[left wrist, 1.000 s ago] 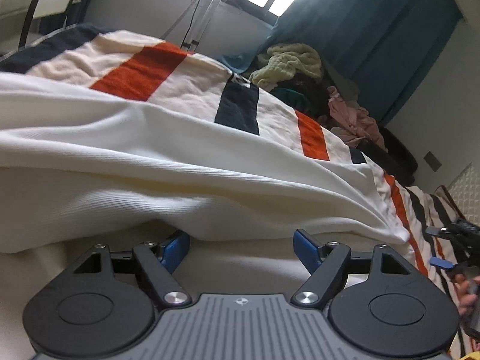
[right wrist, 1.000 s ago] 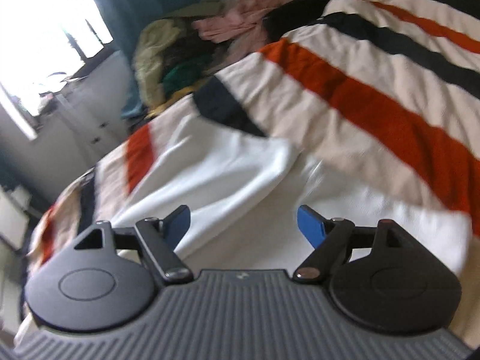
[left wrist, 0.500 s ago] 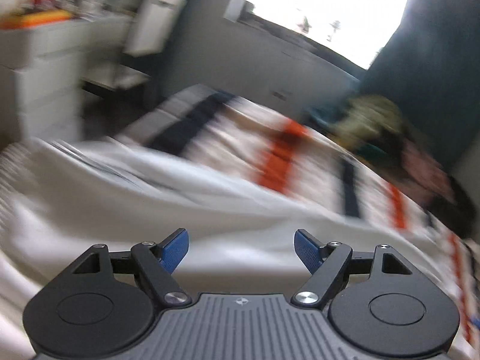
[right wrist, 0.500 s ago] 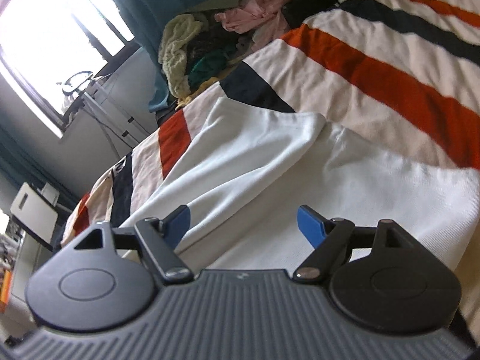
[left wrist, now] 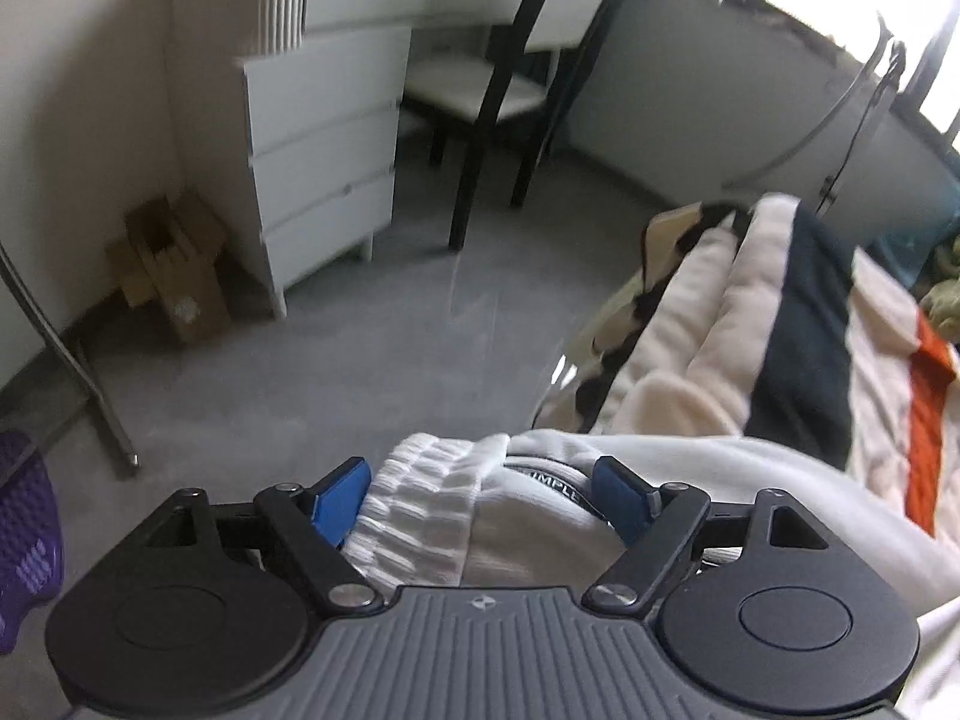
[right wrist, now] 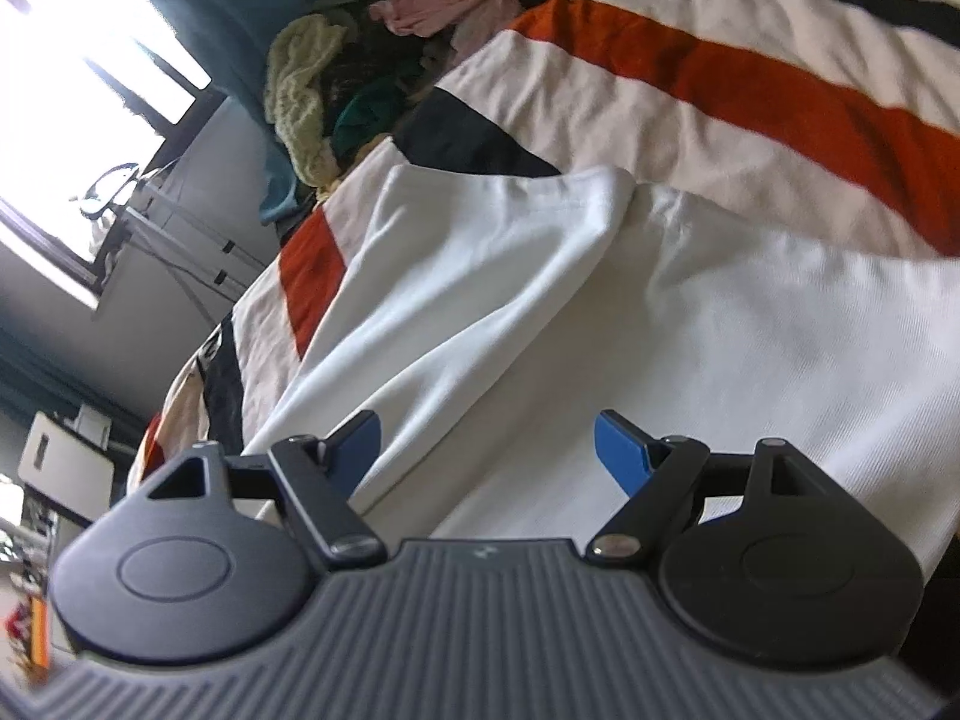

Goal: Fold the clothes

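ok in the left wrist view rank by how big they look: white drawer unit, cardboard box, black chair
1. white drawer unit, clearly largest.
2. black chair, though it stands farther back, so true size is unsure.
3. cardboard box, smallest.

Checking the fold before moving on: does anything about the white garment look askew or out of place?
Yes. The white garment is not flat: one part is folded over at a slant with creases, and its ribbed end hangs off the striped blanket over the floor, bunched between the left gripper's open jaws.

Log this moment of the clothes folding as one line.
step: fold in progress | left gripper: open, straddling white garment collar | right gripper: open over garment | surface: striped blanket
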